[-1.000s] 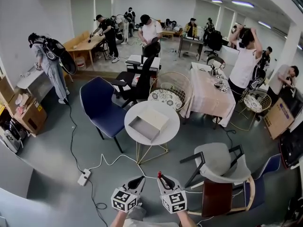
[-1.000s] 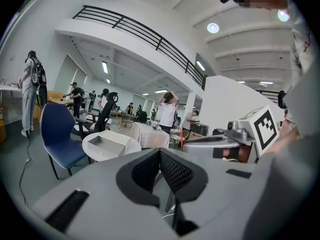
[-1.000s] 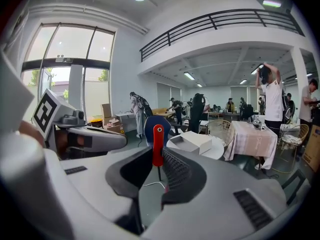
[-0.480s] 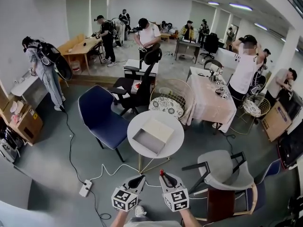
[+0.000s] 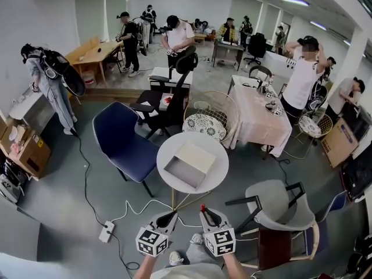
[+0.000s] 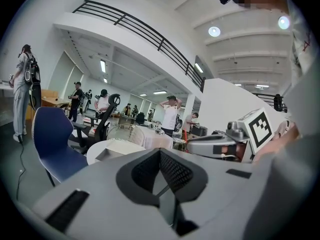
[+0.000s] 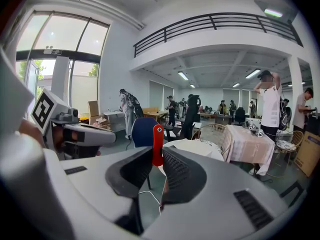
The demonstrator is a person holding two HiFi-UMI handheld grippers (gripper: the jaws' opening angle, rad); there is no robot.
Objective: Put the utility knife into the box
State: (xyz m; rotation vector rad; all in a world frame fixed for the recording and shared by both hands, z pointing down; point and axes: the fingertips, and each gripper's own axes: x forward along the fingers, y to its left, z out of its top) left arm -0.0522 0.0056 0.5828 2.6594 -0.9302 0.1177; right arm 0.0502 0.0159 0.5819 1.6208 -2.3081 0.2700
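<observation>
**Legible text: none is showing in any view.**
The marker cube (image 5: 152,241) of the left gripper (image 5: 171,218) and the marker cube (image 5: 219,241) of the right gripper (image 5: 204,213) are displaying only black-and-white square patterns; any other print is appearing too small or blurred to read.

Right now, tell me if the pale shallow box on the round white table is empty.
Empty: the pale box shows bare floor in the head view. The red utility knife sits clamped in the right hand-held gripper.
</observation>
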